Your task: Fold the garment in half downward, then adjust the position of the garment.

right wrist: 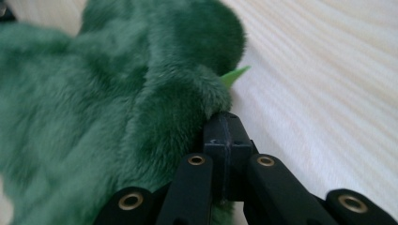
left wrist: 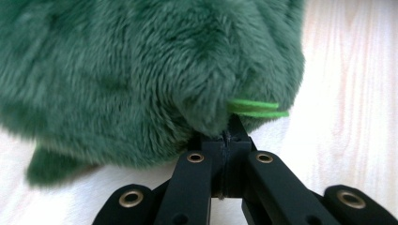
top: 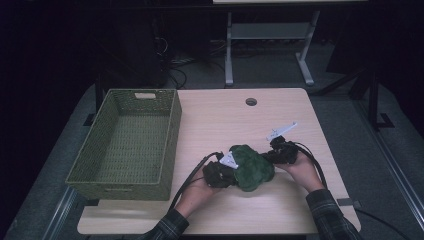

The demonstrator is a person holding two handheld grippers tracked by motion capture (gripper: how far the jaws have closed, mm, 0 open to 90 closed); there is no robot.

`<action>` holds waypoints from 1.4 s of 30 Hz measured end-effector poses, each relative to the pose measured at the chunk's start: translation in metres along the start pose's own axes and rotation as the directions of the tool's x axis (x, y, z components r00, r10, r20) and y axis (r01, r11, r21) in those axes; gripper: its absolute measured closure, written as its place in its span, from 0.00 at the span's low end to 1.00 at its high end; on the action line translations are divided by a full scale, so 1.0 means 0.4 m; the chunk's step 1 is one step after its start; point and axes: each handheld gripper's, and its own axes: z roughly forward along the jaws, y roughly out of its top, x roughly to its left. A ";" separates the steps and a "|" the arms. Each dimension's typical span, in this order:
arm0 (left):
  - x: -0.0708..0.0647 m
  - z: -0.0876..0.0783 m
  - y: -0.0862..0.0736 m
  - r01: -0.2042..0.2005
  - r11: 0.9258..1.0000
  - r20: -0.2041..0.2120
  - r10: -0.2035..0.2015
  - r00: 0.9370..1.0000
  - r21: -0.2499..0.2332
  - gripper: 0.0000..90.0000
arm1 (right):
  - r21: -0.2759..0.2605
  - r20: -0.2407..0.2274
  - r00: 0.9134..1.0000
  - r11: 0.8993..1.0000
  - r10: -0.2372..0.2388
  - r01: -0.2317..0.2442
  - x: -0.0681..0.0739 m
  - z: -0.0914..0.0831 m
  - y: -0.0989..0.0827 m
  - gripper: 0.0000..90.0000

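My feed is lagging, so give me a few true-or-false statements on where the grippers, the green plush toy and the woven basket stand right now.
1. The fluffy dark green plush toy lies on the light wooden table. True.
2. The left gripper has its jaws wide open. False: they are shut, pinching the toy's fur.
3. The right gripper is shut on the toy's fur. True.
4. The toy sits inside the olive-green woven rectangular basket. False: it lies on the table, to the right of the basket.
5. The basket stands at the table's right edge. False: it stands at the left edge.
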 end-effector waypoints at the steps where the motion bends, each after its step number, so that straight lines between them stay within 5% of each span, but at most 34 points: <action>1: 0.004 -0.002 -0.001 -0.002 1.000 0.001 0.002 1.000 0.000 1.00 | 0.004 0.000 1.000 1.000 -0.002 0.002 0.002 -0.004 -0.003 1.00; 17: 0.063 -0.012 0.000 -0.010 1.000 -0.025 0.010 1.000 0.007 1.00 | 0.009 -0.050 0.998 1.000 -0.029 0.029 0.072 -0.045 -0.087 1.00; 22: 0.066 -0.013 -0.006 0.007 1.000 -0.035 -0.006 0.999 0.021 0.99 | -0.019 -0.019 0.999 0.999 -0.029 0.029 0.089 -0.061 -0.110 0.99; 29: 0.052 -0.058 -0.018 0.005 0.999 -0.065 -0.002 0.998 0.040 0.90 | -0.145 0.118 0.992 0.989 0.051 -0.034 0.079 -0.114 -0.189 0.64; 35: 0.031 -0.098 -0.014 -0.014 0.999 -0.074 0.016 0.997 0.036 0.68 | -0.128 0.272 0.960 0.991 0.060 -0.025 0.068 -0.112 -0.247 0.34; 42: 0.025 -0.119 0.013 -0.040 0.999 -0.065 0.042 0.997 0.036 0.44 | -0.141 0.299 0.946 0.986 0.126 -0.087 0.051 -0.102 -0.266 0.17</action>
